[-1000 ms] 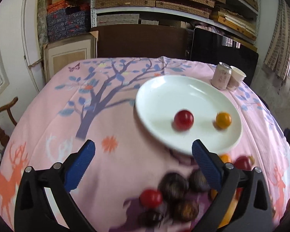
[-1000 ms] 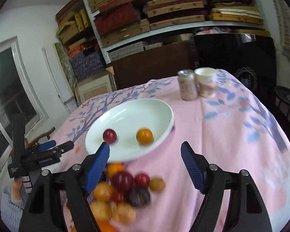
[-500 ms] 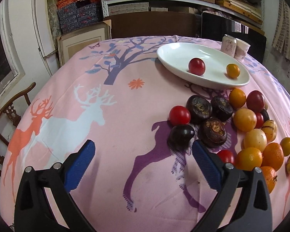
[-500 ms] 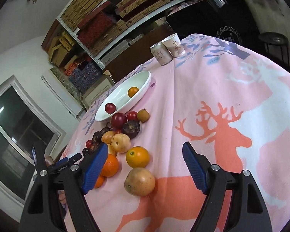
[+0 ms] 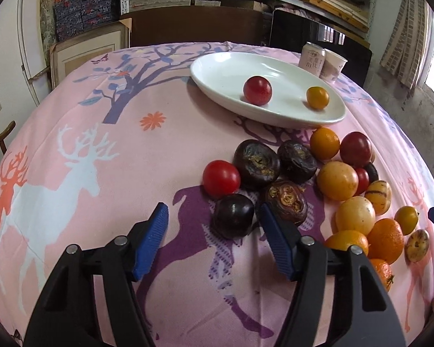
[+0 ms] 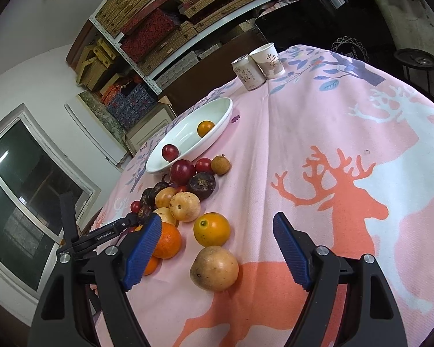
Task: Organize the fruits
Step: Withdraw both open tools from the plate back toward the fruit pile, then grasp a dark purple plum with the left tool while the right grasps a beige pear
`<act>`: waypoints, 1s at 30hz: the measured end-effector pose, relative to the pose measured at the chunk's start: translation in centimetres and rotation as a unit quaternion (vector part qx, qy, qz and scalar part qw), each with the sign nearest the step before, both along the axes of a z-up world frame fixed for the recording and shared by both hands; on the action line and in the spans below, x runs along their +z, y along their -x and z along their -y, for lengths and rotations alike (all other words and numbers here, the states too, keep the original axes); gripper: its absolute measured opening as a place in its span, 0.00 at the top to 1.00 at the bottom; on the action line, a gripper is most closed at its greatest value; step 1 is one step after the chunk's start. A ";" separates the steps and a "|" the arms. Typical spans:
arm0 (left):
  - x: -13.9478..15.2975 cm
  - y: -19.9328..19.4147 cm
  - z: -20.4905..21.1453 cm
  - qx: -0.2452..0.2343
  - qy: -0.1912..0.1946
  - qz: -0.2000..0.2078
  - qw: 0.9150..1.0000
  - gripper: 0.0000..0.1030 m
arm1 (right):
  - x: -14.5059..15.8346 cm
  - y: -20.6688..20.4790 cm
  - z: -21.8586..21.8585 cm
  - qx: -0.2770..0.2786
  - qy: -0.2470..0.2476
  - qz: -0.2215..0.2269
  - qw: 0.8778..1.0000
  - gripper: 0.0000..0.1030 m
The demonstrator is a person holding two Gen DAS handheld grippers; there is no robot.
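I have the counter, draped in its pink deer-print cloth, filling both views, and the white plate sits in the upper right of the left wrist view with only two pieces in it so far: a dark red fruit and a small orange fruit, well apart from each other. The rest of the pile lies loose on the cloth just below the plate, so I judge the sorting barely begun and the step in hand to be another pick. My left tongs are closing, and the dark purple fruit lies just ahead of the blue pads, nearer the right one, not yet pressed by either. My right tongs stand released and wide, with the tan round fruit lying between the pads at the lower centre of that view, untouched. Next I judge I must ease the left tongs forward so the purple fruit is squarely between the pads, then carry it up to the plate.
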State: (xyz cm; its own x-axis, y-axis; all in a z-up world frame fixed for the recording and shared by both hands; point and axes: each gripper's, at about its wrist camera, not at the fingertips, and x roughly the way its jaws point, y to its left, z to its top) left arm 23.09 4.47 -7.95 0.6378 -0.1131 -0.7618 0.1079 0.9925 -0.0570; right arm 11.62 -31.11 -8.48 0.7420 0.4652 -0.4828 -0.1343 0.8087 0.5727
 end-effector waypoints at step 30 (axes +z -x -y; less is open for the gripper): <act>-1.0 -1.4 1.8 -0.044 -0.003 -0.027 0.999 0.23 | -1.2 0.6 -5.7 0.082 0.192 -0.062 0.976 0.59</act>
State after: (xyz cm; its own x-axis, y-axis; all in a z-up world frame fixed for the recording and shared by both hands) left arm 24.48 2.69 -8.94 0.5837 -0.1630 -0.7954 0.1923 0.9795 -0.0596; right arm 10.99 -25.45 -9.66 0.5977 0.3402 -0.7259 -0.2302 0.9402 0.2511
